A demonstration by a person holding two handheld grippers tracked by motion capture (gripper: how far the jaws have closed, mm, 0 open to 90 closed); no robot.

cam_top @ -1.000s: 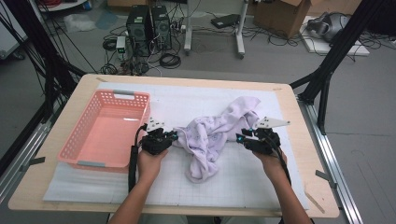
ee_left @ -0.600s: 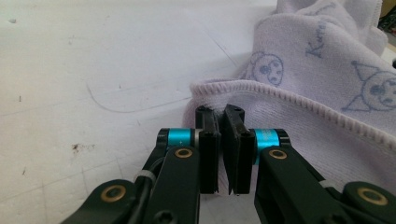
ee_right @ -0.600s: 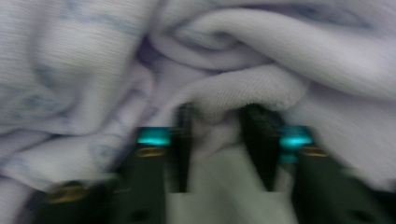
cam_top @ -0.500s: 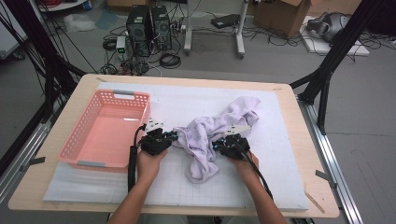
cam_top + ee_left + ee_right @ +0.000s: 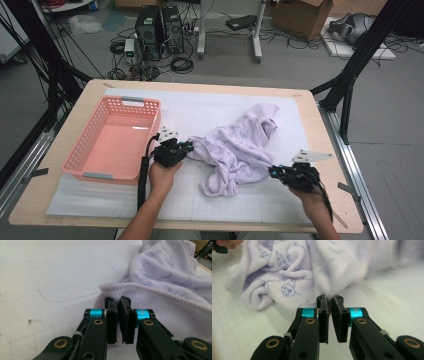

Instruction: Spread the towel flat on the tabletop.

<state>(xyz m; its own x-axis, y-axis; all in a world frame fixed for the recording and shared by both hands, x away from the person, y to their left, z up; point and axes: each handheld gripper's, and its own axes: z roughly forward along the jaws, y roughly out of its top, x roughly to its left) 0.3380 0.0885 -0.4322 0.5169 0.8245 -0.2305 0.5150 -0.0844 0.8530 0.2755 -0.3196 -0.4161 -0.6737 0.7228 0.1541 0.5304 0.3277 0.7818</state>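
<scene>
- Jaws, left gripper [image 5: 119, 302]: in the left gripper view the two black jaws stand nearly together, pinching the stitched hem of the lilac towel [image 5: 170, 285], which spreads from 12 to 3 o'clock of the tips.
- Jaws, right gripper [image 5: 331, 301]: in the right gripper view the jaws have just been closing and now clamp a tip of the towel [image 5: 294, 277] edge. The cloth bunches from 10 to 1 o'clock. The far right of this view is blurred, so the cloth there probably continues.
- High view: the left gripper [image 5: 186, 148] grips the towel [image 5: 240, 150] at its 9 o'clock edge. The right gripper [image 5: 274, 172] grips at its 4 o'clock corner.
- High view: the towel lies crumpled on the white mat [image 5: 200, 112] near the table's centre.
- High view: a pink basket [image 5: 75, 162] stands at 9 o'clock of the towel, just beside the left gripper.
</scene>
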